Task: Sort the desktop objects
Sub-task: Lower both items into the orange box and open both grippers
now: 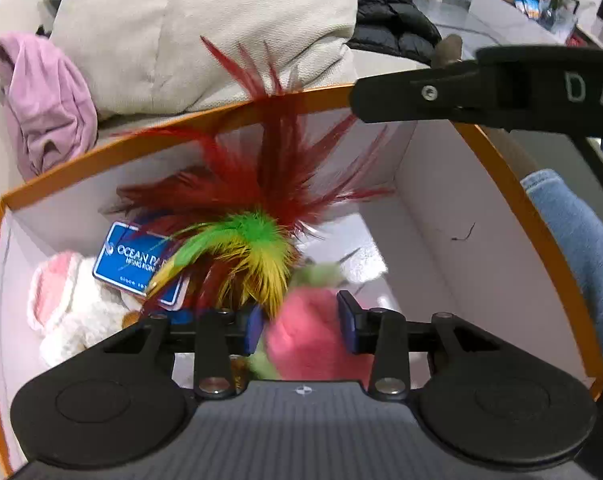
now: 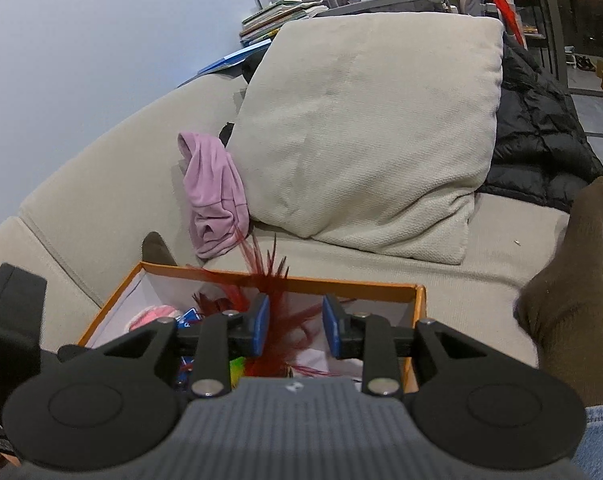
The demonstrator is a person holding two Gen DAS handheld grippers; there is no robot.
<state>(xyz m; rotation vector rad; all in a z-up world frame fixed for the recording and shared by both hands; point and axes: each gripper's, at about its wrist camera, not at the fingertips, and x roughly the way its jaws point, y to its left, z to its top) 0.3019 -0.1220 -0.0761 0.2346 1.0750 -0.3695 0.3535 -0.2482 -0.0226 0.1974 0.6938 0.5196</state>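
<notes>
An orange-rimmed white box [image 1: 433, 184] sits on the sofa, and it also shows in the right wrist view [image 2: 381, 294]. Inside lie a red, green and yellow feather toy [image 1: 257, 208], a blue Ocean Park card [image 1: 135, 260], a white and pink plush [image 1: 69, 304] and a pink plush with green [image 1: 305, 332]. My left gripper [image 1: 301, 326] is over the box with its blue pads on either side of the pink plush; whether they touch it is unclear. My right gripper [image 2: 295, 330] is open above the box's near side, red feathers [image 2: 269, 280] showing between its fingers. Its black body shows in the left wrist view [image 1: 481, 88].
A beige cushion [image 2: 365, 132] leans on the sofa back behind the box. A lilac garment [image 2: 213, 196] lies left of it, a black jacket [image 2: 541, 144] to the right. A foot in a brown sock [image 2: 573, 280] rests right of the box.
</notes>
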